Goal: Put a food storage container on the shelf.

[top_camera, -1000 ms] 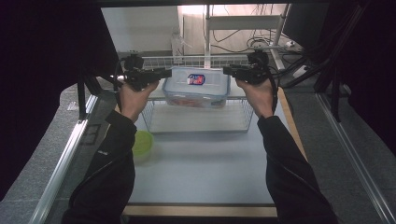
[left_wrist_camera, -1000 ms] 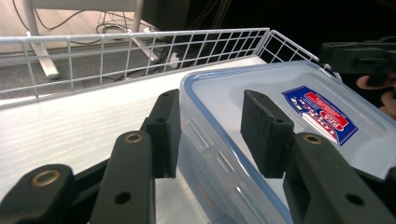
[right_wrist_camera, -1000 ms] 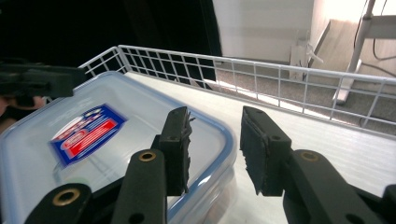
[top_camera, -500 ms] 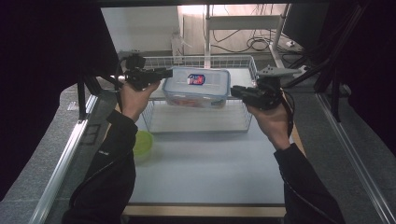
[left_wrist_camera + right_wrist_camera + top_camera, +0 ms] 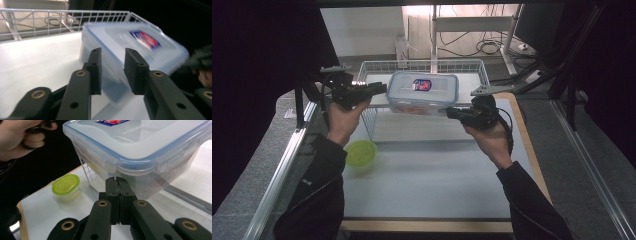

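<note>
One clear lidded box [image 5: 423, 93] sits in the single wire basket [image 5: 377, 67] on the worktop [image 5: 427, 170]. One green tub [image 5: 360, 152] lies nearby. Left claw [image 5: 379, 88], jaws spread and just been closing, nothing visibly pinched. Right claw [image 5: 451, 113] pressed together, empty, by the box's near side.

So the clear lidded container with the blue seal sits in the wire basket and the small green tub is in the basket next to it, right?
Not quite. The clear lidded container is in the wire basket, but the small green tub stands outside it, on the white table near the front left corner of the basket. The high view shows this.
</note>
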